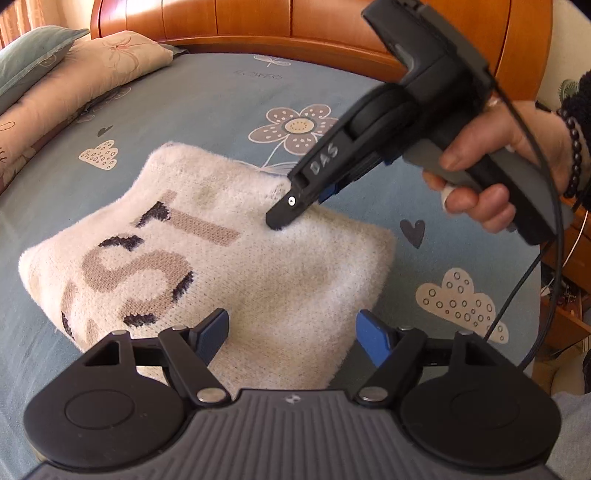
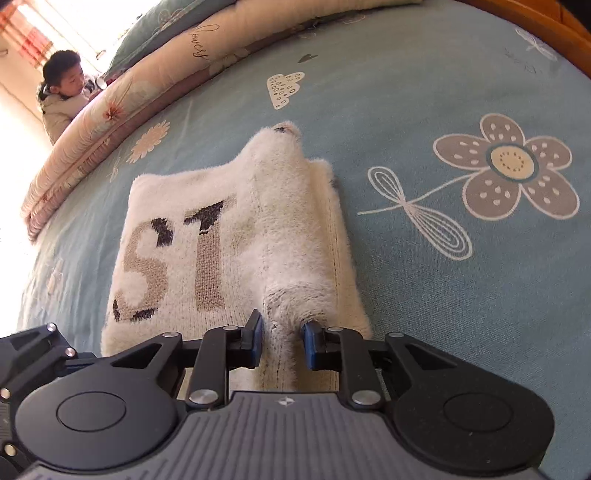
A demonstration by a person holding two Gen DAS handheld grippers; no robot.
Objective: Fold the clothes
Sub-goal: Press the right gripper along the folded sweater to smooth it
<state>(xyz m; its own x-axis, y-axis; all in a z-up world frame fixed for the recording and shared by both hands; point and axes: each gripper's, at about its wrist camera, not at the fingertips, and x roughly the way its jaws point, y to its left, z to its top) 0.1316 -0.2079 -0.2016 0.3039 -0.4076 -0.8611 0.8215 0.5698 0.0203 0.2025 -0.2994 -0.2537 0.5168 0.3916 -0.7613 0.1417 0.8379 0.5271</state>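
A fluffy cream sweater [image 1: 207,258] lies partly folded on a bed covered with a blue-grey sheet [image 1: 207,107] printed with flowers, clouds and hearts. Large tan and dark knitted letters, an "S" and a "T", show on the sweater's upper face. In the left wrist view, the left gripper [image 1: 291,334] hovers over the near edge of the sweater with its blue-padded jaws spread wide apart, holding nothing. Across from it, a hand [image 1: 495,166] wearing a dark bead bracelet holds the right gripper [image 1: 280,218], whose tip presses into the sweater's far side. In the right wrist view, the right gripper [image 2: 282,339] has its jaws drawn close on either side of a long folded strip of the sweater [image 2: 236,240], apparently a sleeve, pinching the fuzzy fabric between the blue pads. Folded quilts [image 2: 122,107] lie stacked along the far edge of the bed, and a wooden headboard [image 1: 258,22] curves behind. A person in a pale jacket [image 2: 61,96] stands beyond the bed, near a bright window.
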